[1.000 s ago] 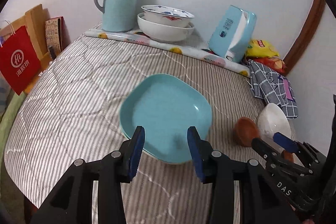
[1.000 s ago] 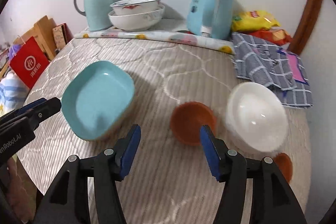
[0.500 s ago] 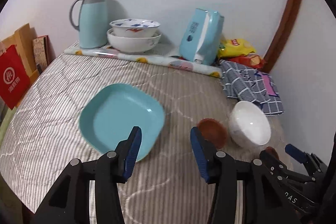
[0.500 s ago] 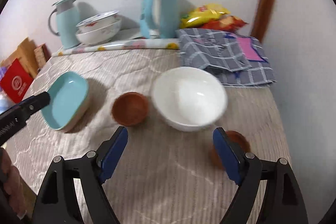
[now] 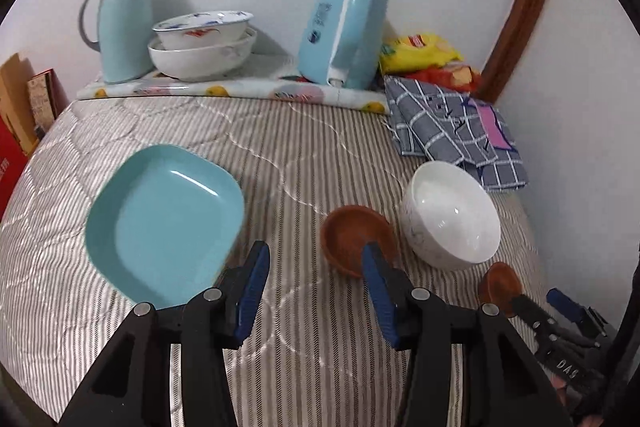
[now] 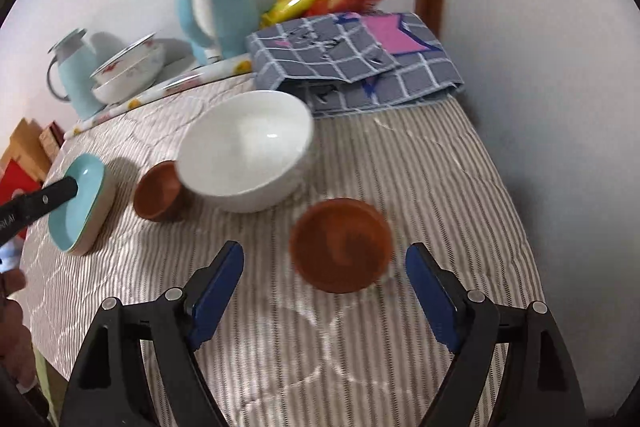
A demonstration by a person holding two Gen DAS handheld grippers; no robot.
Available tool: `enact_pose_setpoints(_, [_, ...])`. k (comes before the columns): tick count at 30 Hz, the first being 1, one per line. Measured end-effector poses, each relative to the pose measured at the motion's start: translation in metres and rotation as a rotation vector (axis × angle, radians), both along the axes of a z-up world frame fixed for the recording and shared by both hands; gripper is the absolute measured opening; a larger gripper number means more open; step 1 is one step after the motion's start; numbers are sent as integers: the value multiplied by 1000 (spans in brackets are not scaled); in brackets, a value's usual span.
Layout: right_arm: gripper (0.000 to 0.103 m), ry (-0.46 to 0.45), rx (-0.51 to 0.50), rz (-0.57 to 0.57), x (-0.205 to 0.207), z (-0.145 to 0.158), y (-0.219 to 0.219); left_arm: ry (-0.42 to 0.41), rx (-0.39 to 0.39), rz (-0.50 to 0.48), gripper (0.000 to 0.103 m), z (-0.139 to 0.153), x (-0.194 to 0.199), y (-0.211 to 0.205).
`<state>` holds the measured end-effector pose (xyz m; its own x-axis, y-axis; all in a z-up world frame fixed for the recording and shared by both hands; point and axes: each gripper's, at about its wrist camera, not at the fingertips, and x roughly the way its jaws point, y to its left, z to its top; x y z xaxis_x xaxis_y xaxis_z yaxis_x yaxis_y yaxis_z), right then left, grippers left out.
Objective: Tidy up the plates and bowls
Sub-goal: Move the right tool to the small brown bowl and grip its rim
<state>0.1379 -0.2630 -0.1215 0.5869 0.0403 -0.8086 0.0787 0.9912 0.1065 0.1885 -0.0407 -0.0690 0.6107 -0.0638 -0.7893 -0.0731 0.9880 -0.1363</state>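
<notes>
- So the right gripper [image 6: 324,291] was hanging over the striped bedding [image 6: 420,187] with its jaws spread wide and nothing in them, and the near brown bowl [image 6: 341,243] sat dead ahead at 12 o'clock, just past the tips and lined up with the gap.
- That bowl's round, so no long axis to fuss over; I'd guess the jaws just needed to straddle the rim.
- The left gripper [image 5: 314,285] was part open and empty too. Its right pad overlapped the other brown bowl [image 5: 354,237] in the left wrist view, but I couldn't tell if it was actually touching.
- From the left gripper, the teal plate [image 5: 160,223] was around 10 o'clock and the white bowl [image 5: 452,215] around 2 o'clock, just beside that second brown bowl.
- The near brown bowl was at about 4 o'clock from the left gripper, right at the right gripper's tips, so the right hand was clearly the nearer one for it.
- All four pieces were lying loose on the bed, nothing stacked yet, so I'd say the sorting was barely started.
</notes>
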Motion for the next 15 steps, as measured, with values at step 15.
enact_pose_setpoints(15, [64,74,6,-94,19,-30,-47,75,40,-3,46,-40,38,-18])
